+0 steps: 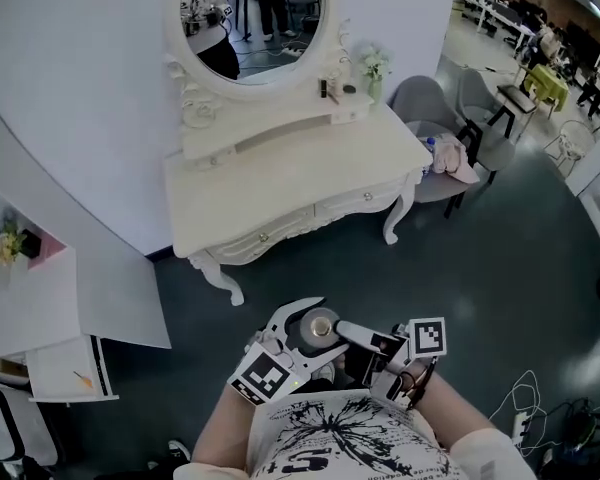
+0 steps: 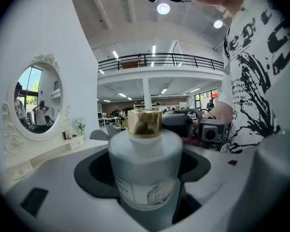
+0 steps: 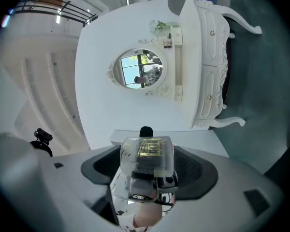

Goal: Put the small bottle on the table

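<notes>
The small bottle [image 1: 320, 325], frosted with a gold cap, is held in front of my chest, well short of the white dressing table [image 1: 300, 188]. My left gripper [image 1: 313, 320] is shut on its body; in the left gripper view the bottle [image 2: 145, 173] fills the gap between the jaws. My right gripper [image 1: 345, 333] reaches in from the right, one finger beside the cap. In the right gripper view the bottle [image 3: 147, 153] sits between the two pads, but whether they press on it does not show.
An oval mirror [image 1: 250, 18] stands on the dressing table, with small items and a flower vase [image 1: 372, 68] on its raised shelf. Grey chairs [image 1: 430, 108] stand to its right, a low white cabinet [image 1: 40, 308] to the left. Cables [image 1: 525, 408] lie on the dark floor.
</notes>
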{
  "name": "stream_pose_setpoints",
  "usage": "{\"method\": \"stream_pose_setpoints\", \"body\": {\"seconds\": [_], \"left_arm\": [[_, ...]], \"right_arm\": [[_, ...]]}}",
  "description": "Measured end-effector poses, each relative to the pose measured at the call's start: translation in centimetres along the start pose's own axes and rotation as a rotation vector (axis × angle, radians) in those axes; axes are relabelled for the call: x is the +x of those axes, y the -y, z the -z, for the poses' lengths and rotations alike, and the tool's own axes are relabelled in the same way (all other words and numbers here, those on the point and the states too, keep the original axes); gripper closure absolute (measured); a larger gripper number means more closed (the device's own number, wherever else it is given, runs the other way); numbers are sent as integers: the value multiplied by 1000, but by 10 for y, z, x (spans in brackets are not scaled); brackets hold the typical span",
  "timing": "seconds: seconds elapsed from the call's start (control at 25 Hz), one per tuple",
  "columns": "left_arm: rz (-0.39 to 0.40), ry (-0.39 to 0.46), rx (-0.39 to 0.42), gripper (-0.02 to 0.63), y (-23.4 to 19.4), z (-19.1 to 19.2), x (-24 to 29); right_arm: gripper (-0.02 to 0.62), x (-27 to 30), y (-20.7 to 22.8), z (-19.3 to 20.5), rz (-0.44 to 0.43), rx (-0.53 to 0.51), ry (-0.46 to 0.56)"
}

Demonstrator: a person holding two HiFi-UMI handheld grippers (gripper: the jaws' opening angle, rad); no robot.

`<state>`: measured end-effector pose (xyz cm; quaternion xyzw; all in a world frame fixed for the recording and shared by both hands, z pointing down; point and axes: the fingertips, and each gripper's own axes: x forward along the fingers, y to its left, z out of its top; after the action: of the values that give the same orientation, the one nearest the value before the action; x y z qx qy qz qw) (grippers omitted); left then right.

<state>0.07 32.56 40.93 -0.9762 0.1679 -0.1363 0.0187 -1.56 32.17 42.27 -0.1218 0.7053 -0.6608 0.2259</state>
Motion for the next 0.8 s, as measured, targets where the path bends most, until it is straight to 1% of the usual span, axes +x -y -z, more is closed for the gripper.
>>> {"method": "stream_pose_setpoints", "body": {"seconds": [0.16,0.32,0.48,0.6,0.8], "left_arm": [[-10,1,-12,255,-38,3,1],[-34,-1,-29,255,-69,12,8],[-81,-16,-46,255,-105,19,23],[-128,-25,-57,255,-139,21,42],[-226,-30,-79,255,-208,16,77]], "right_arm": [[242,28,6,-26,3,14,1],[242,46,17,-49,11,24,-36],[242,64,28,-83,6,40,-84],[242,75,35,-118,6,40,-139],[242,102,40,-189,-1,44,-252]]}}
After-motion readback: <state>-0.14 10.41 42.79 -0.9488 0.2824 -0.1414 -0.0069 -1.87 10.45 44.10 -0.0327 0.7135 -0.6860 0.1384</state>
